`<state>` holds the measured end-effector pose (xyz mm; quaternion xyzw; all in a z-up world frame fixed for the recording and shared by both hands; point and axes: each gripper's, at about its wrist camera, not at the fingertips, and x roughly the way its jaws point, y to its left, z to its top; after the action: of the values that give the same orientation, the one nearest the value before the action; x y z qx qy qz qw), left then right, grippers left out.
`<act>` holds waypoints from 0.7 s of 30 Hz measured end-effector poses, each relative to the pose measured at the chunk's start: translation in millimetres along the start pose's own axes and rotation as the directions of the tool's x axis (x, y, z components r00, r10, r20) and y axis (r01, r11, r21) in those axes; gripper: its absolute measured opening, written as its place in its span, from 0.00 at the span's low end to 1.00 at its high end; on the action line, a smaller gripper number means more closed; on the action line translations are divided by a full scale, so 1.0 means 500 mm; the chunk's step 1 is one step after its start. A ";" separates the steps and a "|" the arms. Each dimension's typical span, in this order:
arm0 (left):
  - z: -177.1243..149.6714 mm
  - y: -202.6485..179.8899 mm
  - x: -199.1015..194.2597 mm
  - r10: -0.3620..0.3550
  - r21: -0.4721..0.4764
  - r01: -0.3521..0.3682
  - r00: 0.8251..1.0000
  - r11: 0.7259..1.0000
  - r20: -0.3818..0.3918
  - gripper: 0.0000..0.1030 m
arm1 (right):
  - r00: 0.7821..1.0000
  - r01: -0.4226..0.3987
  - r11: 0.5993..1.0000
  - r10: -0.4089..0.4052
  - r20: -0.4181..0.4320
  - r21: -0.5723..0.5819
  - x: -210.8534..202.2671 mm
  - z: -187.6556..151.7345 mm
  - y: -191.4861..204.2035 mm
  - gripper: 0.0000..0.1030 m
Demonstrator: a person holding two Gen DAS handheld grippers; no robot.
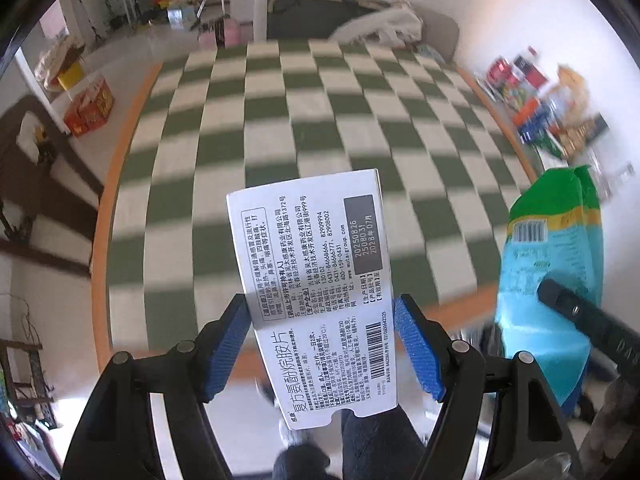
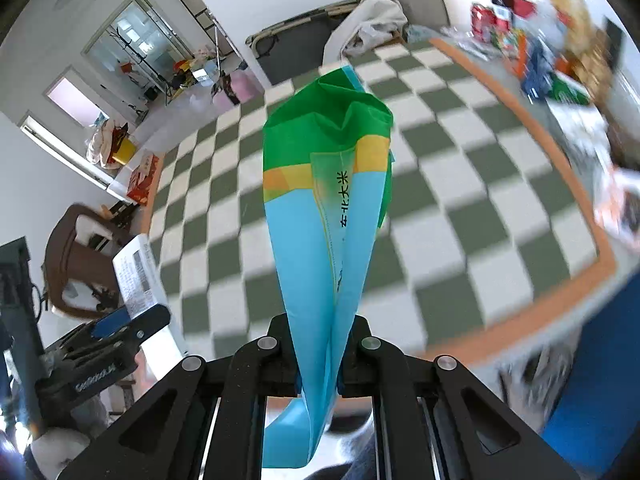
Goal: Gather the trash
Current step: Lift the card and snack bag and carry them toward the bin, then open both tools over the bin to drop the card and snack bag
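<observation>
My left gripper [image 1: 322, 344] is shut on a flat white medicine box [image 1: 312, 276] printed with black text and barcodes, held above the green-and-white checkered mat [image 1: 280, 120]. My right gripper [image 2: 318, 360] is shut on a crumpled blue, yellow and green rice bag [image 2: 324, 200], which stands up between the fingers. The bag also shows at the right of the left wrist view [image 1: 552, 264]. The box and left gripper show at the left of the right wrist view [image 2: 138, 276].
The mat has an orange border [image 2: 576, 216]. A pile of colourful packages [image 1: 552, 112] lies along its right side. A red carton [image 1: 90, 110] stands off the mat's left edge. A folding bed with white cloth [image 2: 372, 20] stands at the far end.
</observation>
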<state>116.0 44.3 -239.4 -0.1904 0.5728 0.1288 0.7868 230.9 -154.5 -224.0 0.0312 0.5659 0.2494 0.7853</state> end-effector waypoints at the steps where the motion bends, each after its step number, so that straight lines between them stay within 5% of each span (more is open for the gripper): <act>1: -0.026 0.006 0.000 -0.006 -0.006 0.006 1.000 1.000 -0.015 0.69 | 1.000 -0.005 1.000 0.005 -0.017 0.006 -0.007 -0.046 0.004 0.10; 7: -0.208 0.045 0.044 -0.047 -0.060 0.038 0.987 0.997 -0.155 0.69 | 0.982 -0.018 1.000 0.022 -0.188 0.021 0.013 -0.286 0.001 0.10; 12: -0.309 0.067 0.152 -0.078 -0.125 0.048 0.965 0.991 -0.250 0.69 | 0.945 -0.037 0.998 0.051 -0.324 0.048 0.107 -0.437 -0.042 0.10; 21: -0.410 0.130 0.599 -0.172 -0.234 0.083 0.905 0.969 -0.389 0.70 | 0.865 -0.106 0.983 0.164 -0.475 0.147 0.510 -0.613 -0.187 0.10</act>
<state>6.9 6.0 -589.5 -0.3329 0.6930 0.0948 0.6324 46.8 -199.1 -587.3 0.0528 0.7545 0.2702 0.5958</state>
